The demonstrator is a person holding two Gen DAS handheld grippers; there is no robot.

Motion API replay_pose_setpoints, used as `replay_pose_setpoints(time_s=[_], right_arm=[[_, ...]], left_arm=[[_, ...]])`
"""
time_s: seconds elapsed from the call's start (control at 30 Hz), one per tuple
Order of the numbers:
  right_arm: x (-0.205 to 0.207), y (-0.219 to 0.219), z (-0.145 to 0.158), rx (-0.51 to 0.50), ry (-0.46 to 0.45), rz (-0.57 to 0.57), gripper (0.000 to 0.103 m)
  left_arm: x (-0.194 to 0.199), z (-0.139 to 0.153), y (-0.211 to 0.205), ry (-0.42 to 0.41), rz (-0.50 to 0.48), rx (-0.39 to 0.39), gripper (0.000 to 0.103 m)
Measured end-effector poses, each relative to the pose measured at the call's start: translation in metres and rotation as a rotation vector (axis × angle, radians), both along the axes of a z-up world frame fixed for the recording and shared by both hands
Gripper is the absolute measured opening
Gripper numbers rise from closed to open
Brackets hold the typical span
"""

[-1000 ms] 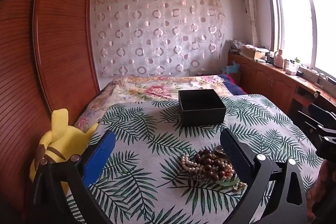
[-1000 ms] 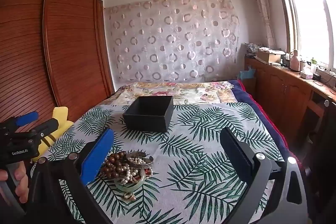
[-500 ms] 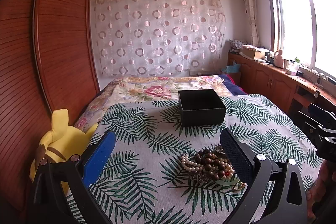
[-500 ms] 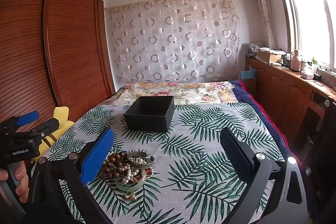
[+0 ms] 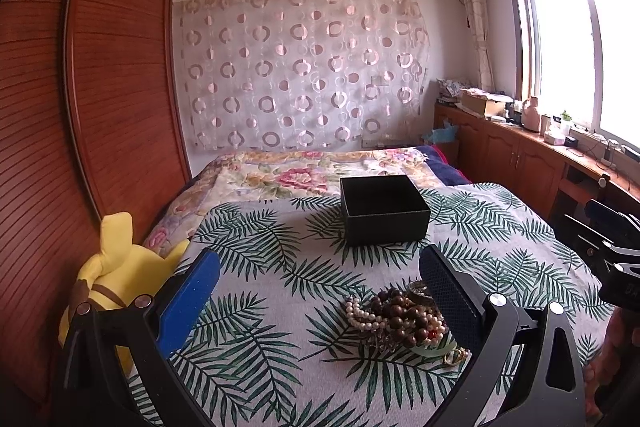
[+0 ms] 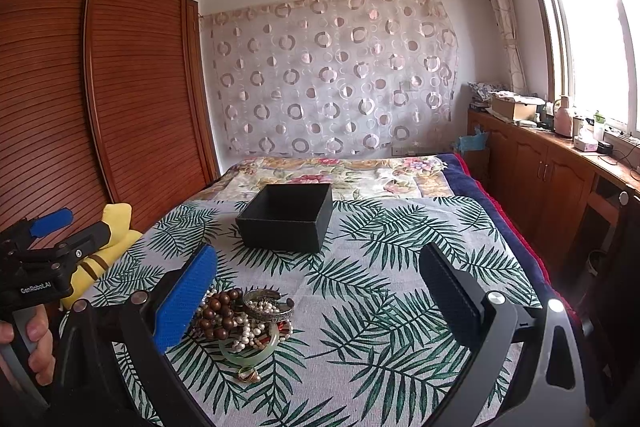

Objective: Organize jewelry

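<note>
Jewelry pile heaped near black box — I hold left gripper and right gripper spread wide, ready to sort.

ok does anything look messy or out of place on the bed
Yes: the jewelry lies heaped in one tangled pile on the leaf-print cloth, bead strands, pearls and bangles overlapping, a ring loose beside it. The black box behind it looks empty. Both grippers are open, holding nothing.
</note>
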State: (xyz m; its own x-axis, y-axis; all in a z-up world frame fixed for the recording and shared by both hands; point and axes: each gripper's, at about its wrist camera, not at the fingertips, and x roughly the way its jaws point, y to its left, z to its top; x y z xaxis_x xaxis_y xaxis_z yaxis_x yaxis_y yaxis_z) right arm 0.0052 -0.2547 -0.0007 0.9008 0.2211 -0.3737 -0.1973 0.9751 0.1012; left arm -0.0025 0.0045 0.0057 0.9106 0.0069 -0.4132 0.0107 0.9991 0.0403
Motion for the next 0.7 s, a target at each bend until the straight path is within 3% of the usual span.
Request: replay_pose_setpoints(time_s=[0.7], right_arm=[[-0.0005, 0.0001, 0.0011, 0.001, -0.002, 0.002, 0.101]], left_arm=[[-0.0067, 0.0060, -0.0017, -0.026, 0.013, 0.008, 0.097]])
